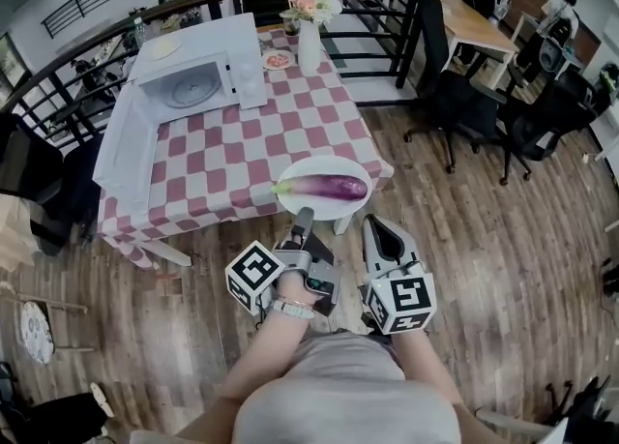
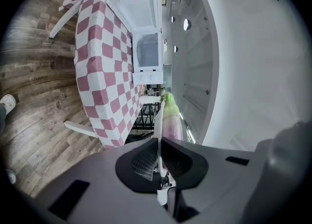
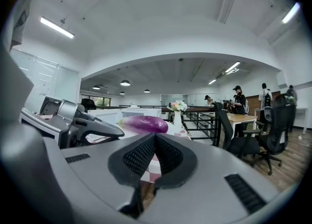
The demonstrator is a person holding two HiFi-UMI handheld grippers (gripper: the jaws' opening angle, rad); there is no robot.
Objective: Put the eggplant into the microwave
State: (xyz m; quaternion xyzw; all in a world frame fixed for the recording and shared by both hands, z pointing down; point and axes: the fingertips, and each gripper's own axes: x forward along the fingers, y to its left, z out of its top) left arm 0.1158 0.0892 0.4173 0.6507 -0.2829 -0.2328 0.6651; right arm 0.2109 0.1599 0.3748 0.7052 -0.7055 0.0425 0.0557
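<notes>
Eggplant (image 1: 327,187): lies lengthwise on the white plate (image 1: 324,214) at the table's (image 1: 242,152) near edge, at 12 o'clock from both grippers. Nothing touches it.
Microwave (image 1: 193,70): stands at 11 o'clock from the plate, well apart. Its door (image 1: 126,147) is swung open, which leaves the cavity ready for loading.
Left gripper (image 1: 306,212): jaws pressed together with nothing between them. It is rolled on its side, tips just short of the plate rim.
Right gripper (image 1: 375,223): jaws pressed together and empty, near the plate's 5 o'clock.
Judgement: both tools look closed for the approach; the picking jaws must spread first.
</notes>
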